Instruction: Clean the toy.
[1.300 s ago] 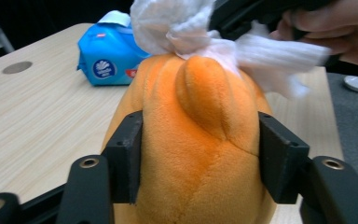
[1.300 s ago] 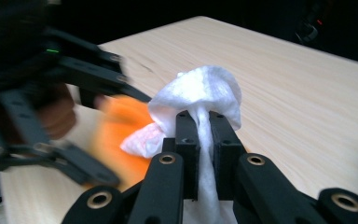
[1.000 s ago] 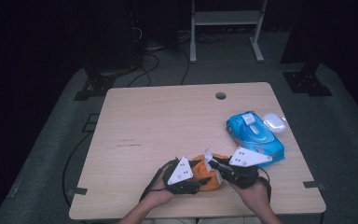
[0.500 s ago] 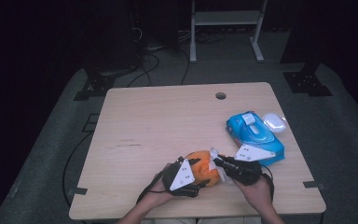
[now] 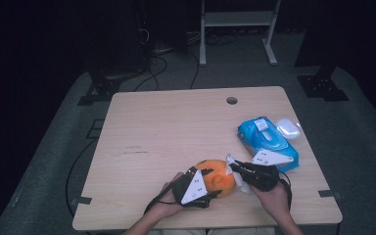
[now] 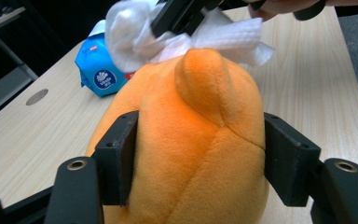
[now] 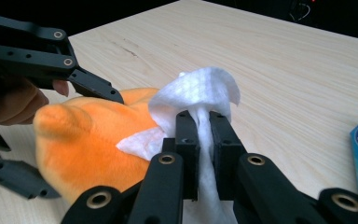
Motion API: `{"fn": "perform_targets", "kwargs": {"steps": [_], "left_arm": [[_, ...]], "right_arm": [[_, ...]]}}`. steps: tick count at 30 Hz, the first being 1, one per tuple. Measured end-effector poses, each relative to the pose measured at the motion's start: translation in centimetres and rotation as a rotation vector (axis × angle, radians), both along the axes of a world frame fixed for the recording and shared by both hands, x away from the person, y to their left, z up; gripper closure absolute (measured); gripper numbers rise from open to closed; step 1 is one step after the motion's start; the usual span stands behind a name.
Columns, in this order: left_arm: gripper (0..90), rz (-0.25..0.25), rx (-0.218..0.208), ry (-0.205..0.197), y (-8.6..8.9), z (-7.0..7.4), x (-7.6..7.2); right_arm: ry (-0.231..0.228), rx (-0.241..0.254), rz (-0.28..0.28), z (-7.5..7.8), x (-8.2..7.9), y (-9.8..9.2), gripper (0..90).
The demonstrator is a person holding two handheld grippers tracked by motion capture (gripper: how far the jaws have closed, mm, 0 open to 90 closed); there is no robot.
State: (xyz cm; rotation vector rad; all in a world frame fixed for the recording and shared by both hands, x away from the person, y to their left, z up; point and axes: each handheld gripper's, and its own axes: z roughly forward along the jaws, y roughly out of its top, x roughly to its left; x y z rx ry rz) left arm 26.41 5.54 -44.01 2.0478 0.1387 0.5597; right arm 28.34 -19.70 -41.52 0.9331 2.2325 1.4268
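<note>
An orange plush toy lies near the table's front edge. My left gripper straddles it from the left. In the left gripper view its two pads press into the toy's sides; the jaws have just been closing on it. My right gripper comes in from the right, shut on a crumpled white wipe. The wipe rests against the top of the toy.
A blue pack of wet wipes lies to the right of the toy, with a small white object beside it. The wooden table has a round hole near its far edge. Dark floor and cables surround it.
The left gripper has shifted its hold on the toy and tilted. The right gripper has slid a little with the wipe over the toy.
</note>
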Motion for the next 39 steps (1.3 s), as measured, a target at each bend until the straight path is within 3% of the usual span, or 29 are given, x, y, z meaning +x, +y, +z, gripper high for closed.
{"fn": "perform_targets", "kwargs": {"steps": [3, 5, 7, 10, 12, 13, 15, 18, 19, 21, 24, 31, 33, 36, 39], "left_arm": [[37.3, 0.025, -0.032, 0.035, 0.8, 0.1, 0.5], [37.5, 0.035, -0.069, 0.075, 1.3, 0.1, 1.0], [37.5, 0.043, -0.074, 0.085, 1.3, 0.1, 1.2], [37.3, 0.056, -0.079, 0.092, 1.3, 0.1, 1.2], [37.3, 0.058, -0.090, 0.110, 1.7, 0.1, 1.4], [37.3, 0.062, -0.096, 0.122, 2.0, 0.2, 1.6], [37.8, 0.074, -0.107, 0.135, 2.3, 0.2, 1.9], [38.1, 0.087, -0.133, 0.171, 3.1, 0.3, 2.6], [38.1, 0.090, -0.140, 0.178, 3.3, 0.3, 2.7], [38.1, 0.091, -0.143, 0.187, 3.5, 0.2, 2.9], [38.1, 0.106, -0.152, 0.196, 4.0, 0.2, 3.2], [38.2, 0.127, -0.182, 0.233, 4.4, 0.1, 3.7], [38.3, 0.137, -0.190, 0.241, 4.6, 0.1, 3.8], [38.4, 0.155, -0.220, 0.274, 5.0, 0.1, 4.3], [38.6, 0.164, -0.231, 0.291, 5.1, 0.1, 4.4]], "right_arm": [[-0.012, -0.005, -0.007, 0.1, 0.0, -0.1, 83.2], [0.027, 0.038, -0.029, -0.4, 0.7, -0.9, 83.2], [0.049, 0.072, -0.044, -0.8, 0.9, -1.2, 83.2], [-0.001, 0.066, 0.014, -0.1, -0.5, 0.3, 83.2], [-0.048, 0.025, 0.040, 0.3, -1.1, 1.6, 83.2], [-0.048, 0.021, 0.040, 0.3, -1.0, 1.6, 83.2], [-0.011, 0.045, 0.012, -0.2, -0.2, 1.0, 83.2], [0.047, 0.030, -0.066, -1.5, 1.0, -0.5, 83.2], [0.061, 0.038, -0.068, -1.7, 1.0, -0.6, 83.2], [0.055, 0.057, -0.028, -1.8, 0.5, 0.0, 83.1], [-0.003, 0.055, 0.041, -0.9, -0.4, 1.7, 83.1], [0.078, 0.088, 0.001, -2.3, 0.5, 1.0, 83.1], [0.060, 0.085, 0.015, -1.8, 0.0, 1.6, 83.1], [0.023, 0.077, 0.097, -1.2, -1.0, 3.1, 83.0], [0.017, 0.061, 0.095, -1.3, -0.7, 3.3, 83.0]]}}
